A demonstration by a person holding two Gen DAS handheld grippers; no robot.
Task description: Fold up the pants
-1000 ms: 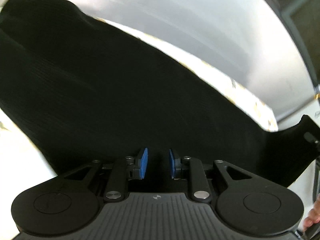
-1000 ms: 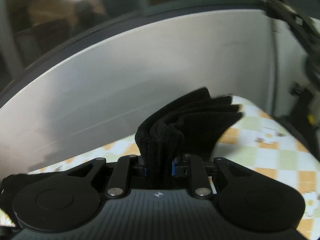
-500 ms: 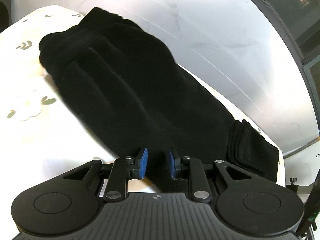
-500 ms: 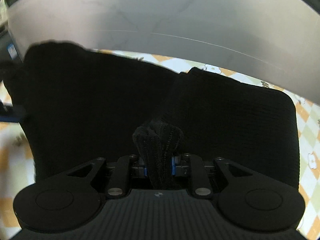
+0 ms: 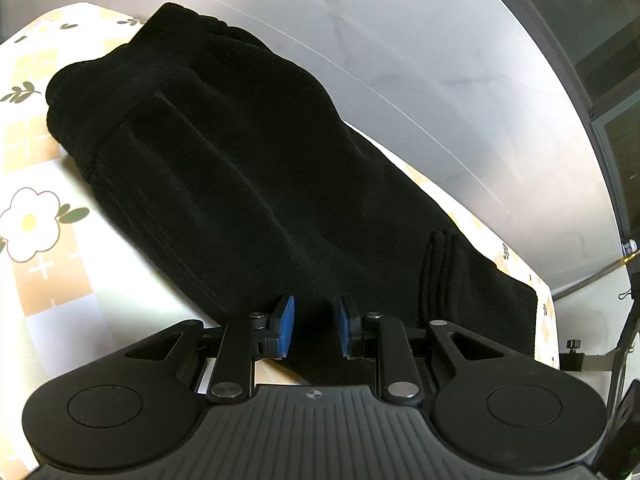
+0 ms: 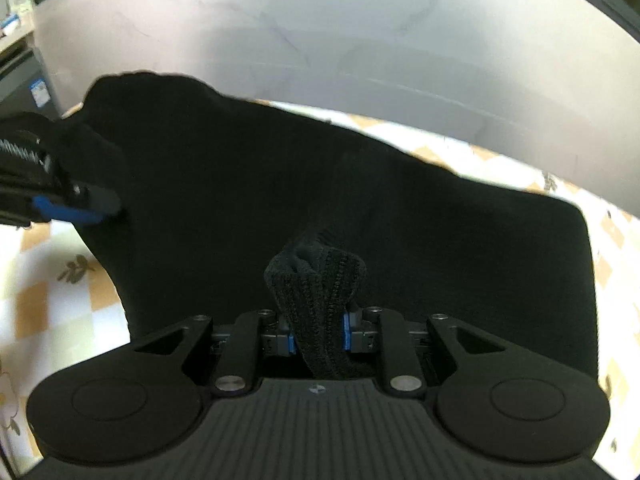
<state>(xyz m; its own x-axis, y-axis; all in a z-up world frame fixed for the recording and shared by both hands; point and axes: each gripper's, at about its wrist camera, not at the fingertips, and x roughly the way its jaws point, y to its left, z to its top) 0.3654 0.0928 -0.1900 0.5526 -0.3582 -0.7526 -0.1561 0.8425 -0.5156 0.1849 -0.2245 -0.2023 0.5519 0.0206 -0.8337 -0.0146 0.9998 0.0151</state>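
Note:
The black knit pants (image 5: 256, 168) lie folded on the flower-patterned tablecloth (image 5: 36, 248), waistband at the far left and ribbed cuffs (image 5: 452, 280) at the near right. My left gripper (image 5: 314, 330) is open, its blue pads apart over the near edge of the pants. In the right wrist view the pants (image 6: 400, 220) fill the middle. My right gripper (image 6: 319, 334) is shut on a bunched ribbed cuff (image 6: 320, 284). The left gripper's blue-padded fingertips (image 6: 64, 210) show at the left edge, at the fabric.
A grey wall panel (image 5: 440, 80) runs behind the table. The table's far edge lies just past the pants (image 6: 500, 160). A dark window frame (image 5: 592, 92) and stand parts (image 5: 576, 350) are at the right.
The pants went from lifted and swinging to lying on the table. My right gripper came down with the cuffs still held. The left gripper stayed open.

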